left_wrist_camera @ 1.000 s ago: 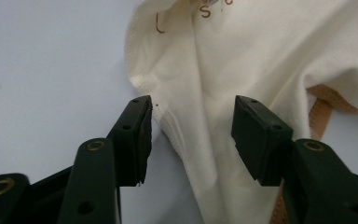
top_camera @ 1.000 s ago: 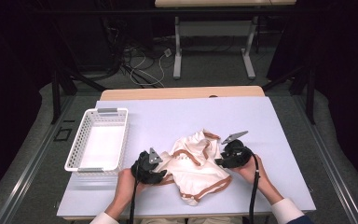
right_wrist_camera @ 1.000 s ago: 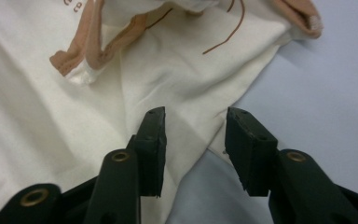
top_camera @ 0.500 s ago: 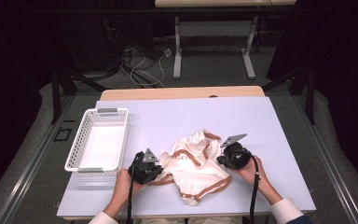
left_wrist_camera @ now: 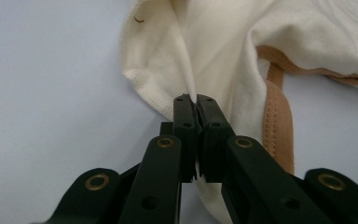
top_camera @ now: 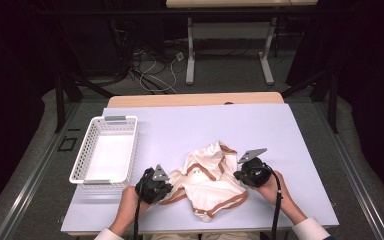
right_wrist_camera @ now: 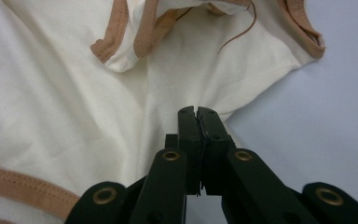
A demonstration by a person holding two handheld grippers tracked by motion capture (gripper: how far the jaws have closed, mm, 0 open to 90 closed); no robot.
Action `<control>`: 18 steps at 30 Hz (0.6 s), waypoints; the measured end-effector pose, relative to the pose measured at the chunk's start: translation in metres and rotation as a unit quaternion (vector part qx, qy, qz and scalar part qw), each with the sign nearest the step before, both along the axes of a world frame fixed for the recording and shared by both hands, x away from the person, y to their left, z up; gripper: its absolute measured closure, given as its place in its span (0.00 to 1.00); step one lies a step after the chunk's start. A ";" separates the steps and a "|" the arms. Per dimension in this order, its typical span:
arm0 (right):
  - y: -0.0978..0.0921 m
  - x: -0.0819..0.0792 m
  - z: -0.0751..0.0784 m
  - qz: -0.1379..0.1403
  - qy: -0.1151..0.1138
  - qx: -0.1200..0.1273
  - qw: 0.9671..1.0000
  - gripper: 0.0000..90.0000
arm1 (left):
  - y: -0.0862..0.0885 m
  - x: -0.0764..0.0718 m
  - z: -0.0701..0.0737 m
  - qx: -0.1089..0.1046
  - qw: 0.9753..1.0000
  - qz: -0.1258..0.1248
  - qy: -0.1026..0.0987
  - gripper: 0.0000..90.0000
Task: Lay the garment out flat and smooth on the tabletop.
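A crumpled cream garment (top_camera: 207, 182) with tan trim lies on the pale table (top_camera: 180, 135), near the front edge. My left gripper (top_camera: 164, 188) sits at its left side, jaws shut on a fold of the cream cloth (left_wrist_camera: 191, 70). My right gripper (top_camera: 241, 176) is at its right side, jaws shut on the garment's edge (right_wrist_camera: 186, 88). In both gripper views (left_wrist_camera: 195, 100) (right_wrist_camera: 197, 111) the black jaws meet with cloth pinched between them. A tan band (left_wrist_camera: 275, 126) runs beside the left jaws.
A white mesh basket (top_camera: 92, 146) stands at the table's left, with nothing in it. A wooden strip (top_camera: 195, 99) edges the far side of the table. Beyond it are table legs and cables on the floor. Bare tabletop lies behind and to the right of the garment.
Both hands have shifted slightly toward the front of the table, keeping their hold on the garment. The cloth has barely changed shape.
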State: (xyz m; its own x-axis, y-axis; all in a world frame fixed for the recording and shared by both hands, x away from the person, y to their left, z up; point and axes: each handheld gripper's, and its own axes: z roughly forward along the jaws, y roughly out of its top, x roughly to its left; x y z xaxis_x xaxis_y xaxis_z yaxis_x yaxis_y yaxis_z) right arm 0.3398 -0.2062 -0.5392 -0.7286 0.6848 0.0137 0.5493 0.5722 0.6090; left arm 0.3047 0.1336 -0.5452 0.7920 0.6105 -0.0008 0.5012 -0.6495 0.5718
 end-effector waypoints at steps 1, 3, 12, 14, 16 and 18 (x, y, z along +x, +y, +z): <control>-0.001 -0.001 0.000 0.003 -0.003 -0.004 1.000 0.99 | 0.000 -0.001 0.000 0.003 1.000 -0.001 0.000 0.97; -0.003 -0.003 -0.001 0.002 0.000 -0.006 1.000 0.99 | 0.000 -0.005 0.000 0.001 1.000 0.001 0.005 0.97; -0.005 -0.008 -0.002 0.000 -0.010 -0.015 1.000 0.98 | -0.002 -0.008 0.009 0.011 0.999 0.001 -0.040 0.84; -0.004 -0.007 -0.002 0.003 -0.007 -0.018 1.000 0.98 | -0.004 -0.008 0.014 0.018 0.997 0.004 -0.071 0.73; -0.004 -0.004 -0.003 0.008 -0.015 -0.023 1.000 0.98 | -0.007 -0.007 0.017 0.024 0.996 0.006 -0.090 0.64; -0.003 -0.004 -0.005 0.000 -0.023 -0.017 1.000 0.98 | -0.012 -0.006 0.017 0.034 0.994 0.002 -0.102 0.58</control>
State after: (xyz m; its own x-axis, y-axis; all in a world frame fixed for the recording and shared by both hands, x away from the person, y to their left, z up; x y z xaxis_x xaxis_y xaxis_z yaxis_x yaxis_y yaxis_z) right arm 0.3359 -0.2093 -0.5439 -0.7278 0.6845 -0.0428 0.5210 0.5924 0.6145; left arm 0.2990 0.1216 -0.5286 0.7690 0.6071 0.2002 0.3827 -0.6881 0.6165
